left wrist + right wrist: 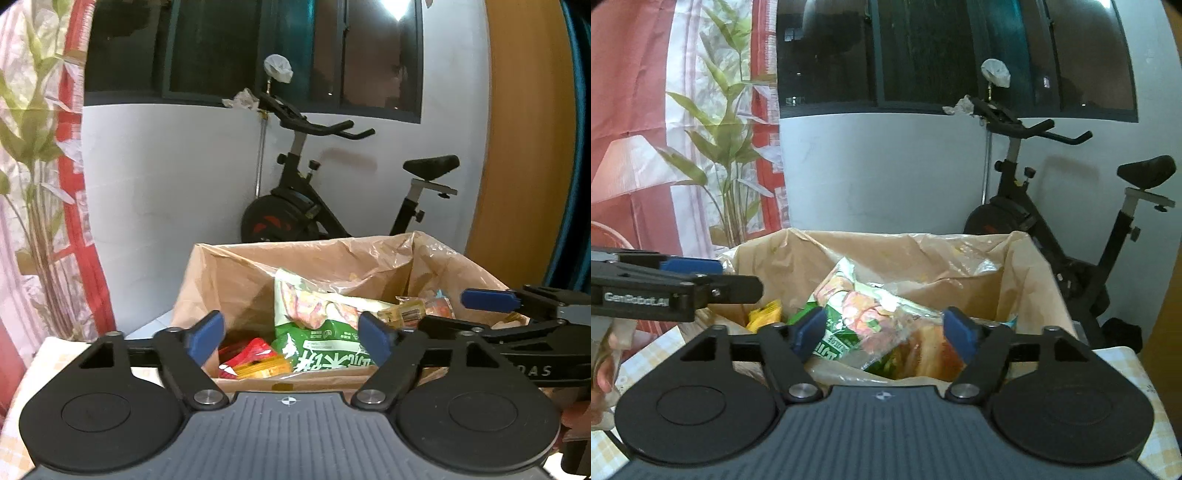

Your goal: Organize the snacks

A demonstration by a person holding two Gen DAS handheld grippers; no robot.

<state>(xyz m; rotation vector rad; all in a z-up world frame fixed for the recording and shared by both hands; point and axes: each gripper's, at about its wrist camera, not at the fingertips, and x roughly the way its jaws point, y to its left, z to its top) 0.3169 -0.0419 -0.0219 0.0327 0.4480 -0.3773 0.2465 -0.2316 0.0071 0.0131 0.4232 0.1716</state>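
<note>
crinkled brown paper bag (236, 280), glossy plastic packets (321, 332)

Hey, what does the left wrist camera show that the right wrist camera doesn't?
Only the left wrist view shows the red and yellow packets low in the box, a wooden panel at right, and the right gripper reaching in from the right.

Only the right wrist view shows a yellow packet at the box's left side and the left gripper coming in from the left.

Both show the lined cardboard box, the green snack bag, the exercise bike and the leaf-print curtain. Both grippers are open, holding nothing.
</note>
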